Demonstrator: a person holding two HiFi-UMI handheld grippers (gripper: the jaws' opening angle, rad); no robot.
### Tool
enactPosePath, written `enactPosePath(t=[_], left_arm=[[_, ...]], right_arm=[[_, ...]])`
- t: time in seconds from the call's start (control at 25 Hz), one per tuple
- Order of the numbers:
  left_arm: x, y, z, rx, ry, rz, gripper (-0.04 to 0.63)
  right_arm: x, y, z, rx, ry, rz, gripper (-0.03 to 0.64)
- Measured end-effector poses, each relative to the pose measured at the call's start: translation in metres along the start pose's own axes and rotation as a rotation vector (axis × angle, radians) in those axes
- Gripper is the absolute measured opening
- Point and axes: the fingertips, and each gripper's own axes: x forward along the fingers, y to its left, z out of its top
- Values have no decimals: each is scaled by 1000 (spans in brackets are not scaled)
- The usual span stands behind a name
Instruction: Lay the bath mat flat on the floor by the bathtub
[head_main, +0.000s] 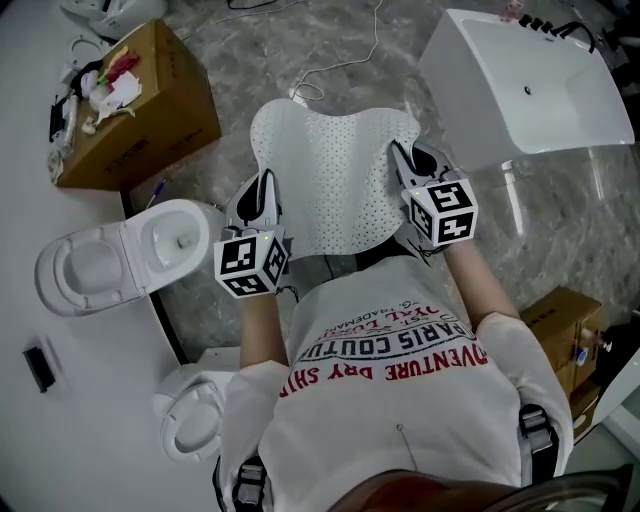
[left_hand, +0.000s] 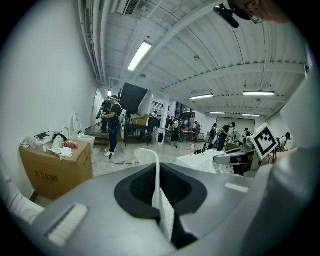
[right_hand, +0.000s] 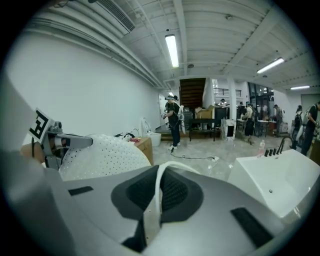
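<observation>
Bath mat (head_main: 335, 170) gripped by both claws
It is spread above the floor (head_main: 260, 60), with the left claw (head_main: 262, 188) clamped on its left edge, the right claw (head_main: 402, 158) on its right and the bathtub (head_main: 540, 90) just beside. The gripper views show the rim pinched edge-on between closed jaws; the head view shows the whole perforated sheet.

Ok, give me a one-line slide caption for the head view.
Left tongs and right tongs hold a white dotted bath mat spread between them, bathtub at right.
</observation>
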Motion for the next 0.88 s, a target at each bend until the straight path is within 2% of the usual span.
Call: enactPosePath(t=[0.24, 0.48, 0.68, 0.88], left_arm=[[99, 11, 52, 3, -22, 28, 15], [193, 14, 86, 36, -24, 27, 17], [266, 1, 107, 86, 7, -50, 15], [346, -22, 117, 129, 71, -178, 15]], right_arm=[[73, -77, 50, -19, -10, 43, 12], [127, -145, 74, -3, -5, 39, 12], [144, -201, 76, 47, 6, -32, 12], [150, -260, 67, 133, 33, -148, 12]])
